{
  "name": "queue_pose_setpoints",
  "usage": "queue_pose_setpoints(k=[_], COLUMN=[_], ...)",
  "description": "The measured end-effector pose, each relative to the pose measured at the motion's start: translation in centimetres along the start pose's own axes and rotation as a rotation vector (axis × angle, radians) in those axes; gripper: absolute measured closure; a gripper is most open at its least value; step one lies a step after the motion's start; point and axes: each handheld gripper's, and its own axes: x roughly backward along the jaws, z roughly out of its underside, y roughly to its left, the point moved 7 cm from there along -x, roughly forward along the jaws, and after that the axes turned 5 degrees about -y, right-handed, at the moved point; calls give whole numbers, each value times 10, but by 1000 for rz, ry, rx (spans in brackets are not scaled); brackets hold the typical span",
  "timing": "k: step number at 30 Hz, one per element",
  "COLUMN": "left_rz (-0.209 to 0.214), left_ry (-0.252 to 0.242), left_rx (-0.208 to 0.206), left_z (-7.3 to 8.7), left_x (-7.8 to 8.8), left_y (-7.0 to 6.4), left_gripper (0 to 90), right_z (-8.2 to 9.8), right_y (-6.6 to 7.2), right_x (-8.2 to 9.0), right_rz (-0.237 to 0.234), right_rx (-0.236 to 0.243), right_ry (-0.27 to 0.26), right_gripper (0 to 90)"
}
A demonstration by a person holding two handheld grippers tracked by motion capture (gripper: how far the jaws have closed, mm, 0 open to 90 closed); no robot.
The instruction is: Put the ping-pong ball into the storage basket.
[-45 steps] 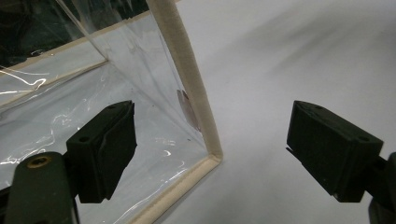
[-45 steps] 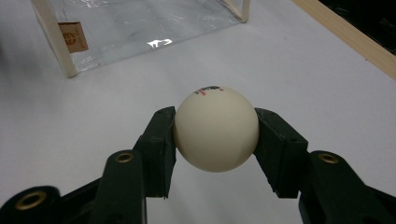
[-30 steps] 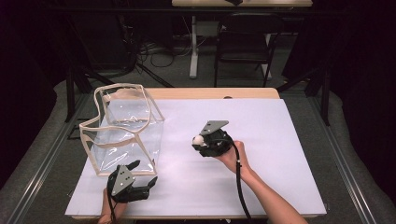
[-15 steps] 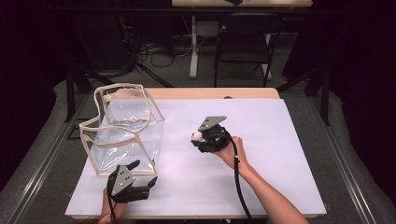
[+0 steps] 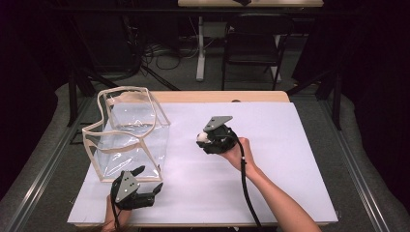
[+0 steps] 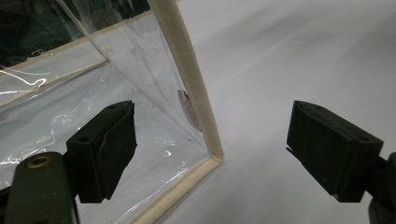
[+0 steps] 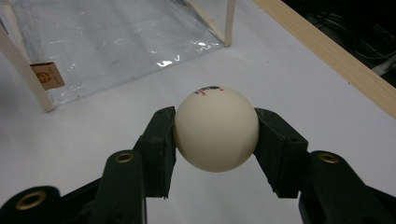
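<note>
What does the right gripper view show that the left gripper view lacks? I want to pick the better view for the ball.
Right gripper view alone: a white ball clamped between the right gripper's jaws, a small tag on the bag, and the table's wooden edge. Left gripper view alone: the left gripper, open, its jaws either side of the bag's near corner. Both: the clear bag with cream trim and the white tabletop.

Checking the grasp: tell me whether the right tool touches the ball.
Touching. In the right gripper view, both jaws of the right tool press the ball's sides.
</note>
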Motion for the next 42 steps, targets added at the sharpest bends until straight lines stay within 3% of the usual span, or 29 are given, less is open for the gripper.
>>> queue_pose_setpoints(k=[42], left_rz=[3], left_ry=[-2], left_rx=[5], left_z=[0], left_x=[-1], left_y=[0], left_gripper=[160], right_z=[-37], right_y=[-6], right_x=[-3], right_rz=[4], right_rx=[30], right_ry=[-21], right_gripper=[509])
